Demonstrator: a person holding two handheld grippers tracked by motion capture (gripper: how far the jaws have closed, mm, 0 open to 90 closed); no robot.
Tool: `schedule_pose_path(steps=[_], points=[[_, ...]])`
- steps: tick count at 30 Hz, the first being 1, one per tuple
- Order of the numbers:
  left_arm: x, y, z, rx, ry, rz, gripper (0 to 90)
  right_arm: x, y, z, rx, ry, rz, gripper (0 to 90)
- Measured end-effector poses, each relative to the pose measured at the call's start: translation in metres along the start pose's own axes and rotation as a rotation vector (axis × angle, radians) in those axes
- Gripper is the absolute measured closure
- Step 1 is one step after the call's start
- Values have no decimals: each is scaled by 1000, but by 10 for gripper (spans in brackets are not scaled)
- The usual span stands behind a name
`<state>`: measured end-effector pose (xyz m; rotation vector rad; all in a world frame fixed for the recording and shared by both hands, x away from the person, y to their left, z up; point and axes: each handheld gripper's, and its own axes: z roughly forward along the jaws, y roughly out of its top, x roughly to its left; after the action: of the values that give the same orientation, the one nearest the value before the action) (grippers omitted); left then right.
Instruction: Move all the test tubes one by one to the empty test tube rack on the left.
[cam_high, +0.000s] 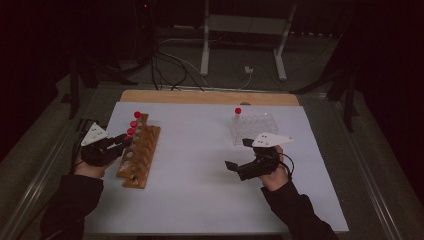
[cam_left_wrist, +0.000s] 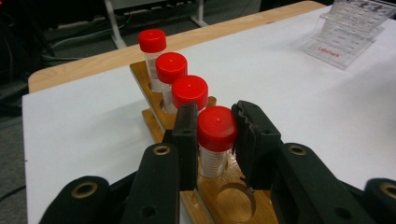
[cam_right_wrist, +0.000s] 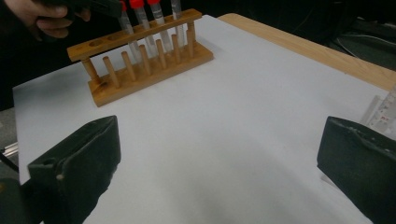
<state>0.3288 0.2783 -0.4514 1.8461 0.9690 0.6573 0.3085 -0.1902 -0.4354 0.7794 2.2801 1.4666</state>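
Sitting between the left claw (cam_left_wrist: 215, 135) pads, the red-capped tube (cam_left_wrist: 216, 140) stands racked.

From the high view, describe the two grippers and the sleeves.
Both grippers are black, each with two blocky jaws. The left gripper and the right gripper each carry a pale three-cornered plate with small holes on top. A thin black cable loops from the right one. The jaw arms have brass-ringed holes in the left gripper view. Both sleeves are dark.

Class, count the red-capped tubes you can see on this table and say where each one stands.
5. Four stand in a row in the wooden rack, the nearest red-capped tube between the left gripper fingers; one lone tube stands in the clear rack.
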Motion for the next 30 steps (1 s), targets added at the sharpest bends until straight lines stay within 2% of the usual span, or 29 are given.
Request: schedule_pose_path(steps=[3, 6, 9, 14, 17, 21, 26, 30], points=[[0, 1, 0, 15, -17, 2, 702, 0, 1, 0, 0, 4, 0, 0], [-1, 2, -2, 11, -45, -1, 603, 0, 1, -1, -4, 5, 3, 0], [-6, 5, -7, -3, -50, 6, 439, -1, 2, -3, -11, 8, 5, 0], [-19, 8, -16, -22, -88, 23, 181, -3, 7, -6, -30, 6, 7, 0], [-27, 10, -21, -48, -112, 16, 116, -7, 10, -9, -40, -9, 5, 0], [-38, 14, -24, -65, -152, 28, 46, -13, 15, -12, -45, -30, 8, 0], [-53, 16, -25, -91, -189, 57, 30, -22, 21, -15, -52, -63, -4, 0], [-65, 16, -22, -91, -225, 73, 27, -30, 25, -14, -55, -78, 1, 0]])
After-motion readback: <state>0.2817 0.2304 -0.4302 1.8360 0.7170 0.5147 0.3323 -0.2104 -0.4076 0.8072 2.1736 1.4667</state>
